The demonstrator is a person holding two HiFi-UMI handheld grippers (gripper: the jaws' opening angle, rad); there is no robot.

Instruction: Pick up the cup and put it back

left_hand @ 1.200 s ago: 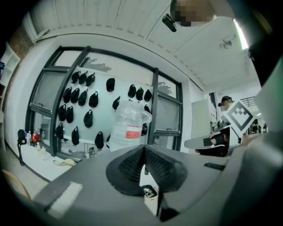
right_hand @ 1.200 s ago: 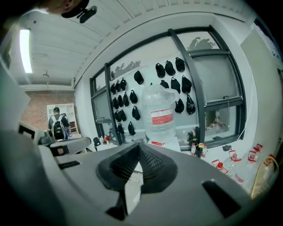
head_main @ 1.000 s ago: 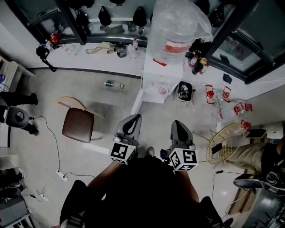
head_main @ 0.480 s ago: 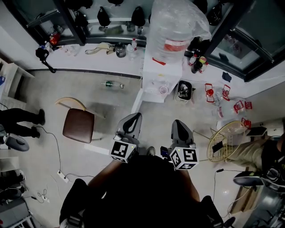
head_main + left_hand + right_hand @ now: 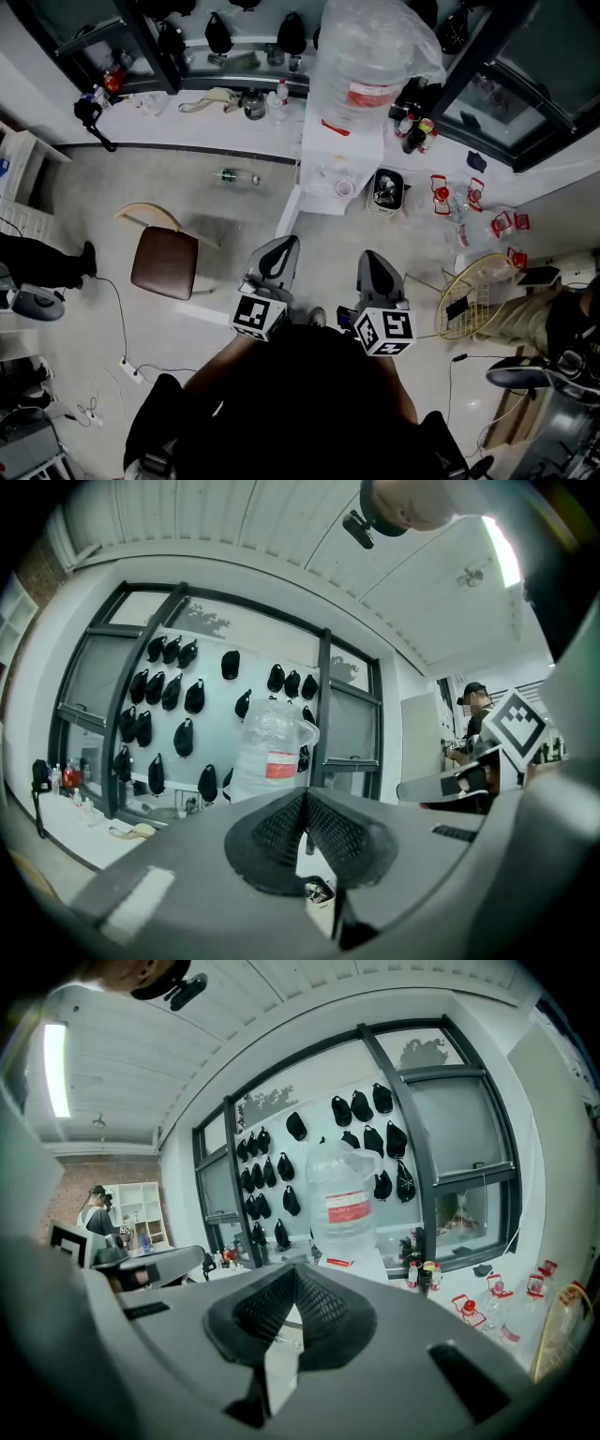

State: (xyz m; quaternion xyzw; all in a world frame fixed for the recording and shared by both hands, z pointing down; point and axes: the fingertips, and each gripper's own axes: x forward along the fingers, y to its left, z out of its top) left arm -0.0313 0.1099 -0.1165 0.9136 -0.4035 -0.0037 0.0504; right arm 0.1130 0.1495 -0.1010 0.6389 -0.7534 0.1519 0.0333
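Pale floor (image 5: pixel 234 211) fills most of the head view, bounded at the top by a dark-framed window wall (image 5: pixel 323 714) on which rows of dark caps (image 5: pixel 192 696) hang. Under the window runs a long white ledge (image 5: pixel 187 122) littered with small items. A white low stand (image 5: pixel 366 155) juts out from that ledge and bears a large clear water jug wrapped in plastic film, with a red label (image 5: pixel 370 66). To the left on the floor stands a brown-seated chair with a pale curved back (image 5: pixel 164 262); to the right is a yellow wire basket (image 5: pixel 469 298). Near the bottom the person holds both tools out level, side by side and well short of the stand. The left gripper (image 5: pixel 306 795) has its jaws pressed together with nothing between them, and the right gripper (image 5: pixel 293 1269) is likewise closed and empty. A small open bin full of rubbish (image 5: pixel 387 190) sits just beside the stand. The small pale cup (image 5: pixel 346 190) rests on the stand's near edge, in front of the jug.
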